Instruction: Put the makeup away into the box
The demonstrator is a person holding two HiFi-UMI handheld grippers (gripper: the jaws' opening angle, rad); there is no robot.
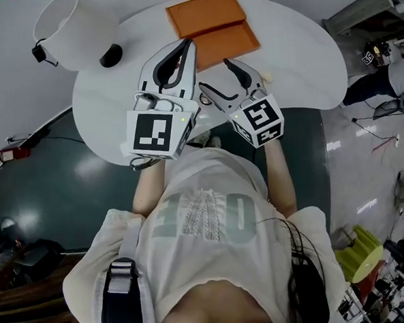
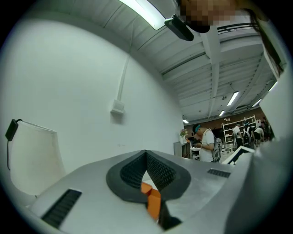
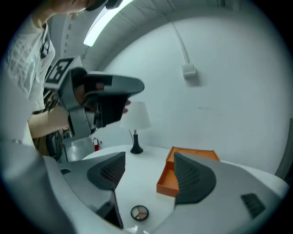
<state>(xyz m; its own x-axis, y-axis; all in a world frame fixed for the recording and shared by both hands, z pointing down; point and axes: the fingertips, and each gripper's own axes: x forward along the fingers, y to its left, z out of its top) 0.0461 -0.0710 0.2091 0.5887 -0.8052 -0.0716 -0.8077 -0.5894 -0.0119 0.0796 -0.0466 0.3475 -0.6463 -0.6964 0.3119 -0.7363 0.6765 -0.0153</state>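
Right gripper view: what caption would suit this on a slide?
Open right tool poised above a round makeup compact on the white table, open orange box just beyond.

The person wears a white T-shirt (image 1: 203,184) with big pale green letters and a black strap (image 1: 119,312) with a grey buckle (image 1: 120,277). The left hand-held gripper (image 1: 188,45) and the right hand-held gripper (image 1: 214,75) are grey, with black bumpy pads (image 3: 194,176) and a cube (image 1: 152,133) of black-and-white squares.

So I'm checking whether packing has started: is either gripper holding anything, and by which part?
Nothing is held. The right gripper is open, and the compact lies untouched below it. The left gripper is shut on nothing.
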